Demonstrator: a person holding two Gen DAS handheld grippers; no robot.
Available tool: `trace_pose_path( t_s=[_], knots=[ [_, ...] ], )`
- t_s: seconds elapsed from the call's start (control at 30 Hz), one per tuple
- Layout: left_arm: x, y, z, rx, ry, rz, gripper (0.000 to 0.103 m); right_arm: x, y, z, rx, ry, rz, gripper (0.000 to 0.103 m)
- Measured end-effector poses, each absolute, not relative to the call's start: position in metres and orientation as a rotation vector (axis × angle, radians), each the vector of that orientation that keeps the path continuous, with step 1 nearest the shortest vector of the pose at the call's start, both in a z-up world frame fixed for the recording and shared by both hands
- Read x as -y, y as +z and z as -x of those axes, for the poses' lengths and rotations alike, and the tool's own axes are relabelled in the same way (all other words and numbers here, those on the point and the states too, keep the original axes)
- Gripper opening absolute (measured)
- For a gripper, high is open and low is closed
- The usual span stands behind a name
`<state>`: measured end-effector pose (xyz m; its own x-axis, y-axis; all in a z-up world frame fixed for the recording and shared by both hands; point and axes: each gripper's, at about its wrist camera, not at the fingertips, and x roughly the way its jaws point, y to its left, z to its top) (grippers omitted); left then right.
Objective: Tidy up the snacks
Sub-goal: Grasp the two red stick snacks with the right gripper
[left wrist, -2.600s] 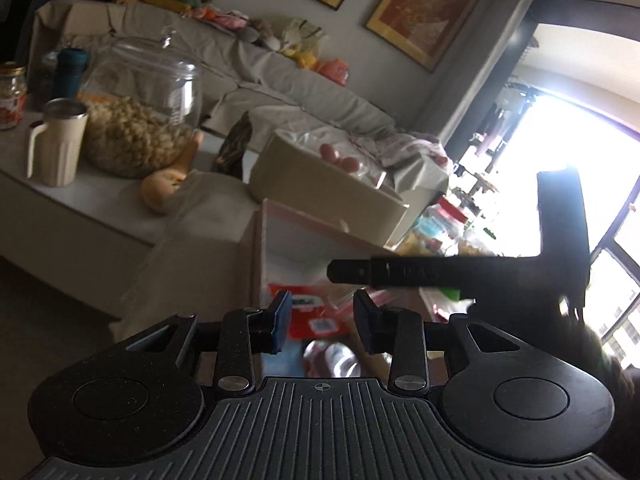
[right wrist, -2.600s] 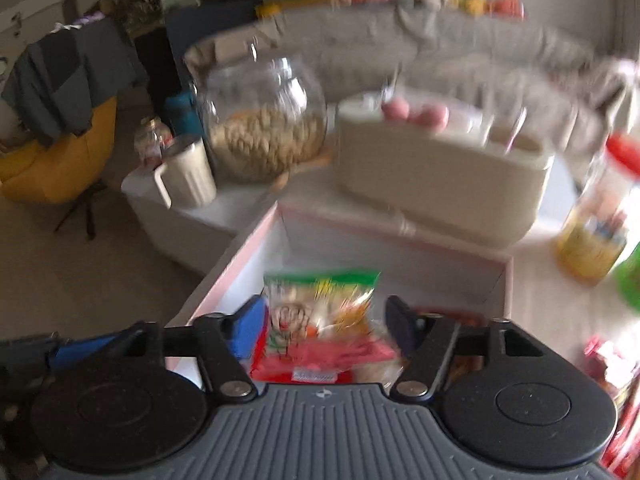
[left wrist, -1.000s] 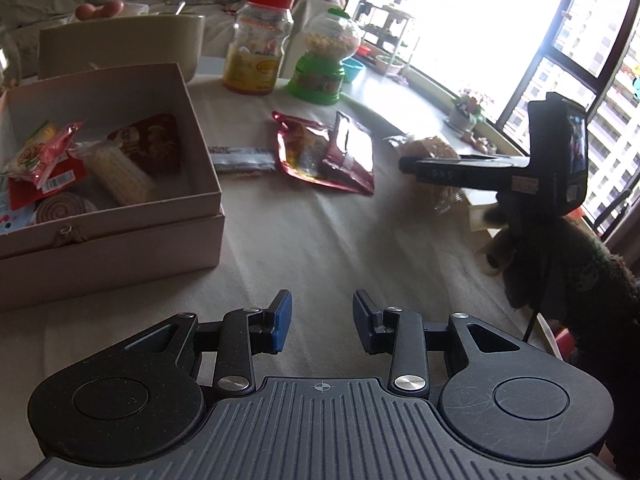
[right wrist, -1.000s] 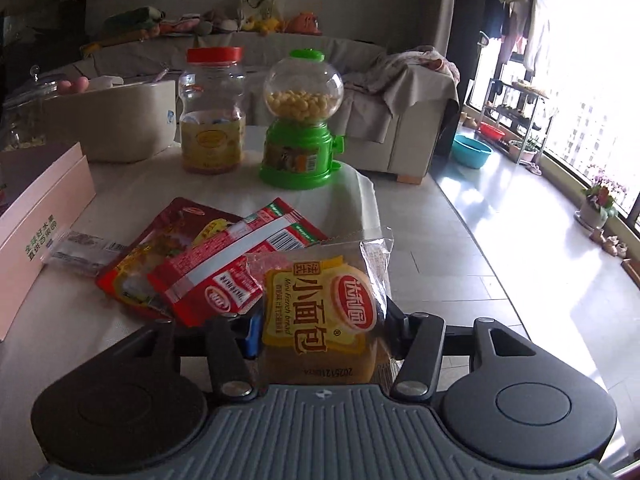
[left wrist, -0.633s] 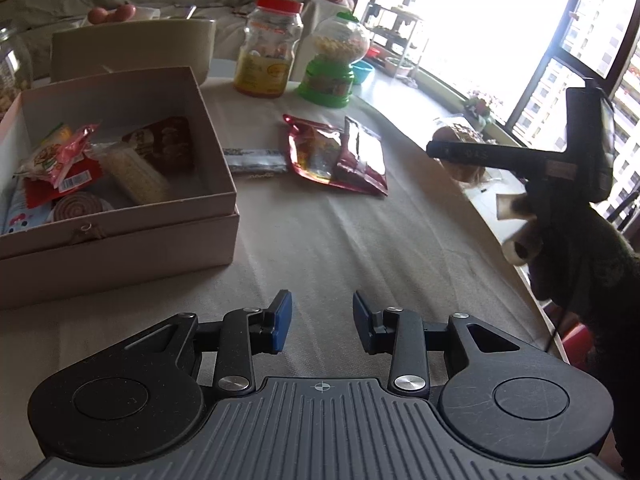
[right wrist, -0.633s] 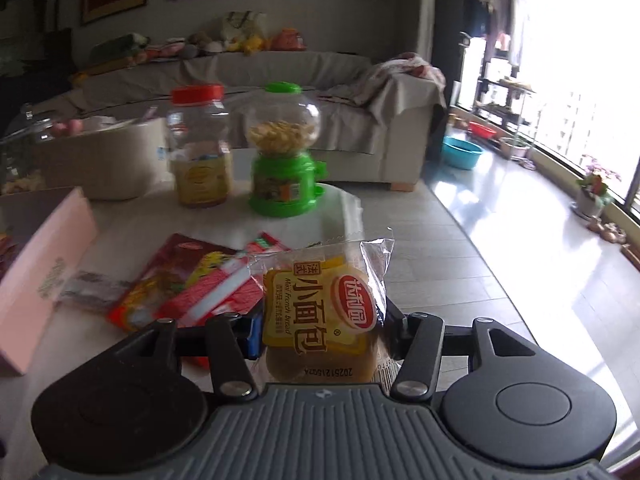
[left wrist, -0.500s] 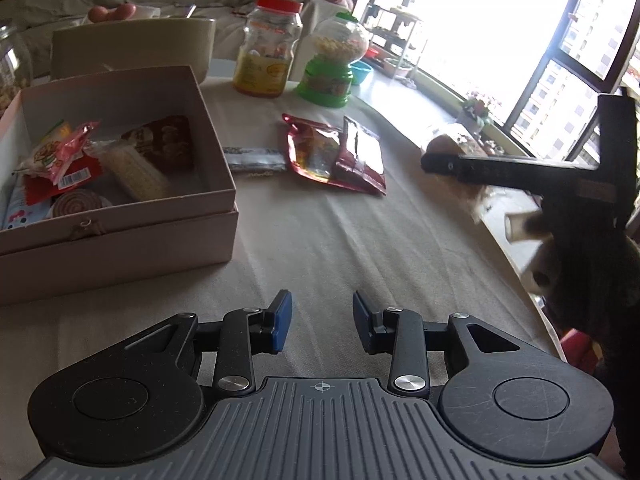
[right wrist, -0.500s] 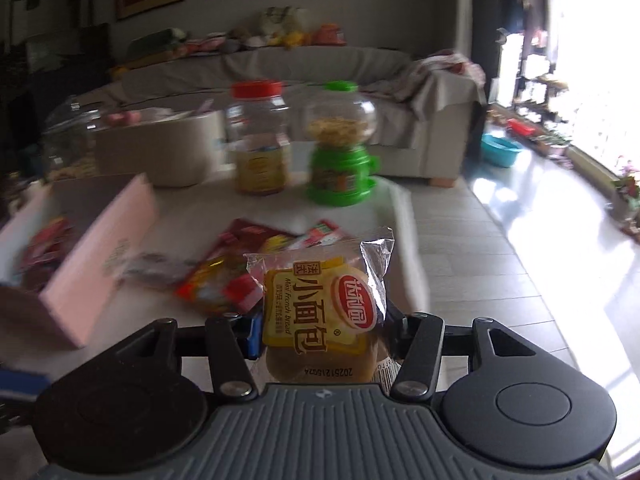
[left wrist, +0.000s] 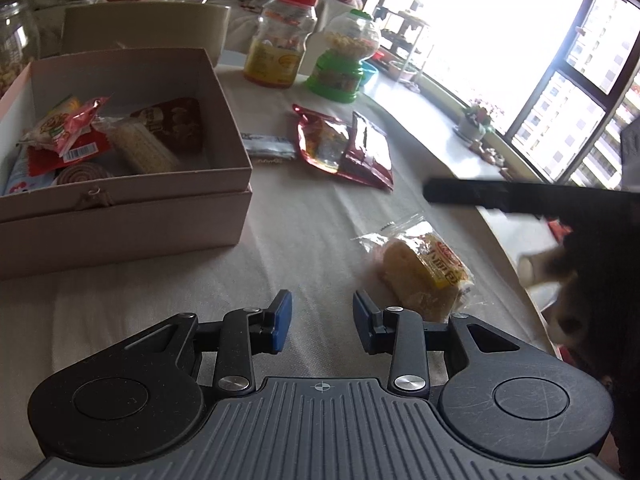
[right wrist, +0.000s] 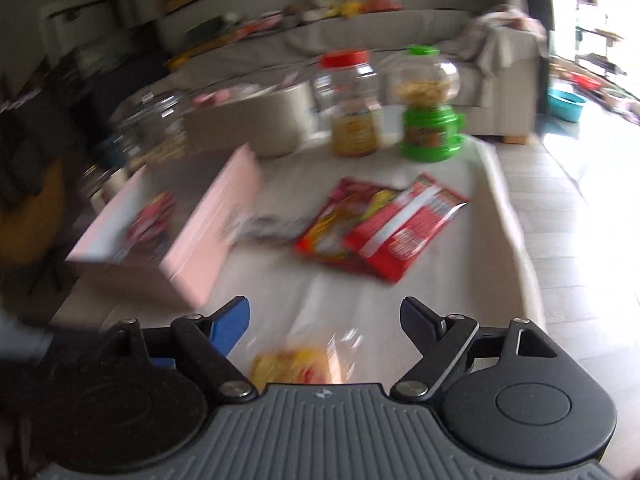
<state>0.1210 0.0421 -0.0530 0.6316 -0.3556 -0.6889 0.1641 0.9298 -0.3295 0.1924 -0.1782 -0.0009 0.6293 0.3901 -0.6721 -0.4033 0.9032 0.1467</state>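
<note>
A yellow bread packet lies on the tablecloth, just right of my left gripper, which is open and empty low over the table. In the blurred right wrist view the packet lies below my right gripper, whose jaws stand wide open and empty. The pink box at the left holds several snacks; it also shows in the right wrist view. Red snack packets and a silver bar lie beyond the box.
A red-lidded jar, a green candy dispenser and a beige container stand at the table's far end. The table's curved right edge is near the bread. A sofa is behind.
My right gripper has opened and let go of the bread packet, which now lies on the table near the left gripper. The right gripper has swung left toward the box.
</note>
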Motion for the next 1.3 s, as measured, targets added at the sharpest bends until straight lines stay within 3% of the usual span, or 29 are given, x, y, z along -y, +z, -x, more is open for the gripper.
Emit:
trace_pose_path(
  t_s=[0.3,0.33,0.37,0.47,0.83,0.87,0.9,0.93,1.3],
  knots=[
    [-0.051,-0.048,-0.112,-0.753,-0.335,0.253,0.038,0.169,-0.047,-0.318,-0.933,0.198,-0.182,0.083],
    [-0.054,-0.047,-0.112,-0.745,-0.333,0.257,0.038,0.162,-0.048,-0.321,-0.910,0.177,-0.141,0.082],
    [-0.058,-0.047,-0.111,-0.740,-0.329,0.264,0.038,0.155,-0.048,-0.320,-0.897,0.172,-0.092,0.072],
    [-0.071,-0.049,-0.111,-0.724,-0.314,0.297,0.038,0.141,-0.044,-0.311,-0.886,0.230,0.005,0.065],
    [-0.102,-0.066,-0.118,-0.743,-0.268,0.411,0.038,0.130,-0.007,-0.216,-0.856,0.487,0.087,0.059],
    [-0.103,-0.065,-0.118,-0.740,-0.269,0.415,0.038,0.128,-0.006,-0.209,-0.858,0.504,0.091,0.050],
    [-0.103,-0.065,-0.117,-0.738,-0.270,0.417,0.038,0.125,-0.005,-0.202,-0.861,0.518,0.100,0.035],
    [-0.103,-0.064,-0.115,-0.737,-0.272,0.418,0.038,0.121,-0.005,-0.195,-0.872,0.536,0.114,0.033],
    [-0.086,-0.049,-0.101,-0.743,-0.237,0.344,0.038,0.110,-0.019,-0.148,-0.891,0.586,0.163,0.035]
  ],
)
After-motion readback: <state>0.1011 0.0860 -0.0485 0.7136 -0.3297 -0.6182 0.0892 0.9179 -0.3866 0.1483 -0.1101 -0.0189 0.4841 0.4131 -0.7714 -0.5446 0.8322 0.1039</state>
